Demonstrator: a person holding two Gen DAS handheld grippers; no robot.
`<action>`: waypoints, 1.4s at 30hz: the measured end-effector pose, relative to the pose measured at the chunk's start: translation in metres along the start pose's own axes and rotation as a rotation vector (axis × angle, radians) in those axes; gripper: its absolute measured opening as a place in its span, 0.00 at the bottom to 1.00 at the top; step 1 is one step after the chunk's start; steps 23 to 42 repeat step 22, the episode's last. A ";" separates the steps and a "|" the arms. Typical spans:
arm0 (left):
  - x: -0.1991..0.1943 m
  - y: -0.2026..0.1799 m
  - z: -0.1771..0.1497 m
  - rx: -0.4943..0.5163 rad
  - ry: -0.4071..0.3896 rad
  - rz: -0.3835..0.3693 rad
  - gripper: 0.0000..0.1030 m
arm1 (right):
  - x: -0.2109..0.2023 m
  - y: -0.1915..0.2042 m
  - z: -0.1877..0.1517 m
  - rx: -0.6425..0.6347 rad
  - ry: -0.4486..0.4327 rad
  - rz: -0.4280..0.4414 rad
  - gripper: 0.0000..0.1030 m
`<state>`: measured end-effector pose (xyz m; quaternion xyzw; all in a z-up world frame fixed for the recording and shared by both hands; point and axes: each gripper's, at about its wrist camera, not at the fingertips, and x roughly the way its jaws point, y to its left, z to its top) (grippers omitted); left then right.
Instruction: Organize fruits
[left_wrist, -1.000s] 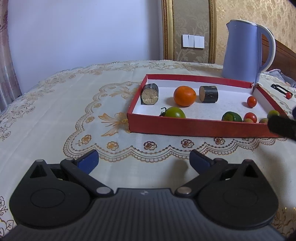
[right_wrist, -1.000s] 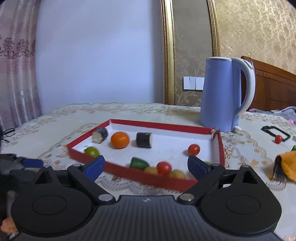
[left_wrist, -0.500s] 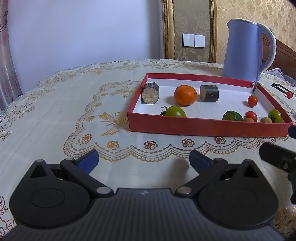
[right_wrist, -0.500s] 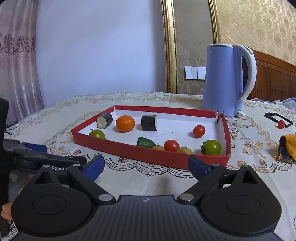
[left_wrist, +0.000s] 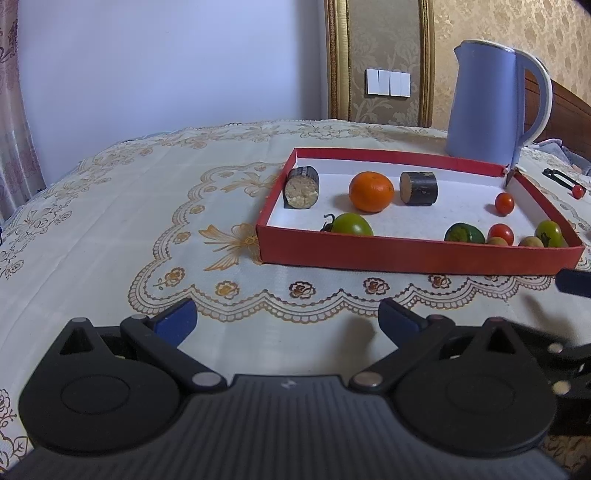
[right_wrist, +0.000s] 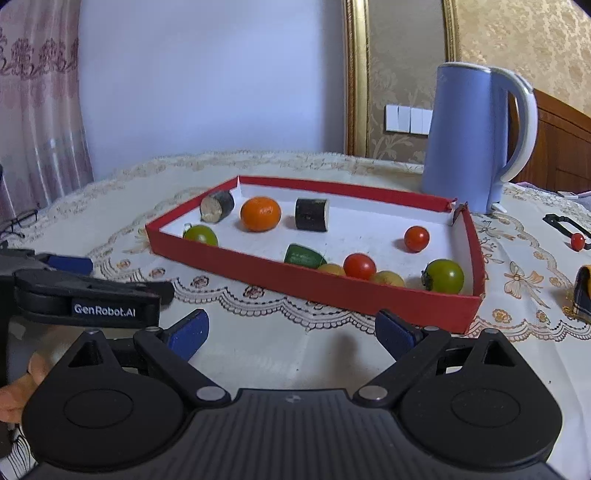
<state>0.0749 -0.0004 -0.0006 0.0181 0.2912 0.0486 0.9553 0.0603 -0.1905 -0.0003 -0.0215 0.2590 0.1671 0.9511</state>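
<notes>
Both grippers hover low over the embroidered tablecloth (left_wrist: 110, 206) with jaws spread wide and nothing between them: the left gripper (left_wrist: 286, 319) has the red tray (left_wrist: 417, 253) at about 1 o'clock, and the right gripper (right_wrist: 290, 328) faces it at 12 o'clock. Inside the tray, the orange (right_wrist: 260, 213) sits toward the far side between two dark cut cylinders (right_wrist: 311, 215), a green tomato (right_wrist: 200, 235) lies at its 8 o'clock, and red cherry tomatoes (right_wrist: 359, 266), small yellow fruits and another green tomato (right_wrist: 444, 276) cluster near the front right corner. A blue kettle (right_wrist: 469, 140) stands just behind the tray at 1 o'clock, and one cherry tomato (right_wrist: 577, 242) lies outside on the cloth at 3 o'clock.
</notes>
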 end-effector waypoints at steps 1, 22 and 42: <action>0.000 0.000 0.000 -0.001 -0.001 -0.003 1.00 | 0.002 0.001 0.000 -0.007 0.011 0.001 0.95; -0.002 0.001 0.000 -0.006 -0.012 -0.007 1.00 | 0.022 0.002 0.000 -0.020 0.130 -0.014 1.00; -0.002 0.001 0.000 -0.006 -0.012 -0.007 1.00 | 0.022 0.002 0.000 -0.020 0.130 -0.014 1.00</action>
